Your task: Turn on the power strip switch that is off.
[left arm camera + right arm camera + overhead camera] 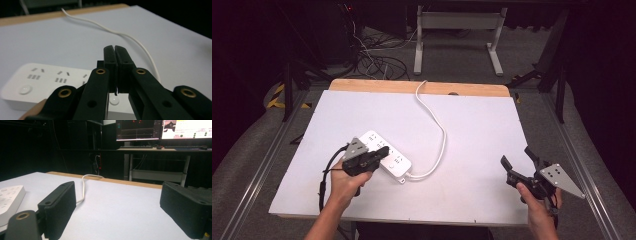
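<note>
In the high view the left gripper (382,152), jaws clenched on nothing, is over the white power strip (398,163) at left centre; its long axis runs upper left to lower right. The right gripper (517,161) is released at lower right. The right gripper view shows monitors (162,129) at upper right.

A white power strip (384,155) lies on the white table (482,125), toward seven o'clock of its middle. Its white cord (439,125) loops out at four o'clock, then snakes up to twelve o'clock over the wooden edge. Beyond, at twelve, stands a grey desk frame (457,30), with two lit monitors (160,129) above.
</note>
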### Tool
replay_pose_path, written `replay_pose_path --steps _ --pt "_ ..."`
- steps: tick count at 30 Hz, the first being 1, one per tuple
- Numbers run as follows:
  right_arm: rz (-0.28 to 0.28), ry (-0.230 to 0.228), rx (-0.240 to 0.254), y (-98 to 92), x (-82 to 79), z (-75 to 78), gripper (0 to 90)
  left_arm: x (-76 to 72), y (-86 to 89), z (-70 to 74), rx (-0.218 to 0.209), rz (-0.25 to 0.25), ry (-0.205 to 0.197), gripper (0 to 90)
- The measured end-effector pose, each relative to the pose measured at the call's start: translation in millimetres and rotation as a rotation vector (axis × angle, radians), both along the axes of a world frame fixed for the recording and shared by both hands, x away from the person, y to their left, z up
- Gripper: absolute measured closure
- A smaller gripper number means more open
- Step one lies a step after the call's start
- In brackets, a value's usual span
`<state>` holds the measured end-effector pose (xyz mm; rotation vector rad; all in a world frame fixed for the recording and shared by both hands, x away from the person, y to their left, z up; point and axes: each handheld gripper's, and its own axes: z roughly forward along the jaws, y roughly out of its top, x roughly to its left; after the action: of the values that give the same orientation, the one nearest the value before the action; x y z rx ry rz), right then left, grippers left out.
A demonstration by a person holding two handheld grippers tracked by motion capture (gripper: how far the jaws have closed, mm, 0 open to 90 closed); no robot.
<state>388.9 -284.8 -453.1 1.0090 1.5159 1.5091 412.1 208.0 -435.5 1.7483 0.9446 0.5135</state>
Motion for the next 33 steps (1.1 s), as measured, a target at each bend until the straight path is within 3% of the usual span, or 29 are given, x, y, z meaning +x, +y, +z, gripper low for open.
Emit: replay_pose_path --steps 6,8,9,11,12,13,15,16,17,20,25,30,33 --pt "0.007 -0.005 -0.003 1.4 0.8 1.0 14.3 -20.0 35.4 4.6 -0.106 0.164 -0.182 89.1" --pt "0.014 -0.010 -0.004 2.5 1.5 1.5 14.4 -24.9 41.7 5.6 -0.121 0.210 -0.230 89.2" --pt "0.015 -0.007 -0.002 3.1 1.6 1.8 14.4 -24.9 41.7 5.6 -0.121 0.210 -0.230 89.2" --pt "0.019 -0.012 -0.002 3.9 2.7 2.1 14.4 -29.5 44.4 7.5 -0.142 0.252 -0.267 89.2" --pt "0.022 -0.011 -0.001 4.5 2.9 2.1 14.4 -33.7 45.9 10.2 -0.151 0.298 -0.303 89.1" --pt "0.022 -0.011 -0.001 4.5 2.9 2.1 14.4 -33.7 45.9 10.2 -0.151 0.298 -0.303 89.1" --pt "0.027 -0.014 -0.006 5.6 3.7 2.2 14.5 -39.2 49.6 12.7 -0.144 0.379 -0.353 89.1" --pt "0.028 -0.012 -0.004 5.9 3.8 2.2 14.5 -40.2 51.9 13.2 -0.149 0.409 -0.362 89.1" --pt "0.028 -0.009 -0.004 6.0 4.1 2.1 14.6 -40.2 51.9 13.2 -0.149 0.409 -0.362 89.1" --pt "0.031 -0.008 -0.005 6.0 5.5 1.8 14.6 -42.3 61.6 12.8 -0.160 0.510 -0.378 89.2" --pt "0.031 -0.008 -0.007 7.3 6.5 1.8 14.6 -42.1 67.6 11.4 -0.159 0.557 -0.378 89.2" --pt "0.034 -0.001 -0.009 9.1 6.7 1.6 14.6 -41.1 67.9 10.4 -0.151 0.564 -0.382 88.3" --pt "0.033 -0.002 -0.010 8.5 7.0 1.4 14.7 -37.7 68.3 8.0 -0.192 0.587 -0.415 78.5"
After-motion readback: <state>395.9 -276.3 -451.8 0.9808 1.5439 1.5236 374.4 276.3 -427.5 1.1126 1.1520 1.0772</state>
